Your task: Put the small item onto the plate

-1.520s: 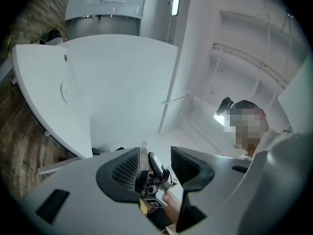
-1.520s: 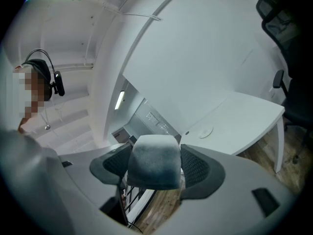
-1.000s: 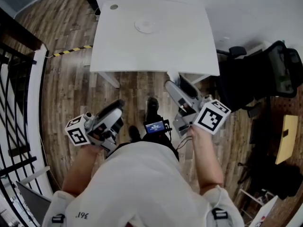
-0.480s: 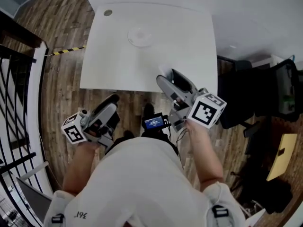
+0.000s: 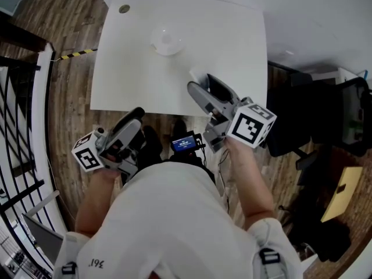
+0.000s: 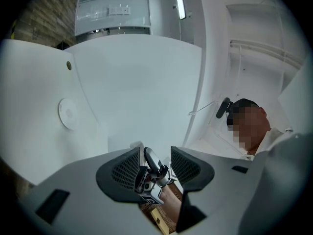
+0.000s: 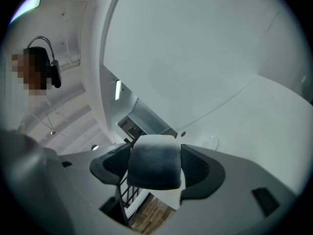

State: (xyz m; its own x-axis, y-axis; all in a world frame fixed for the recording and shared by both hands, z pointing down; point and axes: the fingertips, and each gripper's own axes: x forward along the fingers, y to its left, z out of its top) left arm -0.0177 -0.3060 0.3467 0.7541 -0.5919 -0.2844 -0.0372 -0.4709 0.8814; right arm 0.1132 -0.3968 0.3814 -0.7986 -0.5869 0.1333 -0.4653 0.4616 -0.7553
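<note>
1. Black railing: stands along the left of the wooden floor.
2. Yellow-and-black tape strip: lies on the floor, just beside the table's left edge.
3. Left gripper: held over the floor, just short of the table's near edge and towards its left corner. Its marker cube sits at the rear. The jaws stand apart with nothing gripped; only distant things show through the gap.
4. White table: square top, bare over most of its surface.
5. Small round disc: on the table at the far left corner.
6. Plate: white and round, on the table left of the middle and nearer the far edge. Nothing rests on it.
7. Small device with a lit screen: at the person's front, between the two grippers.
8. Right gripper: reaches over the table's near edge, right of the middle, and bears a marker cube. The jaws are spread wide and clamp the small item from both sides.
9. Small item: a rounded block, pale shading to dark grey. It is held between the right gripper's pads, above the table, well apart from the plate and nearer the near edge.
10. Dark office chair: on the floor beyond the table's right edge.
</note>
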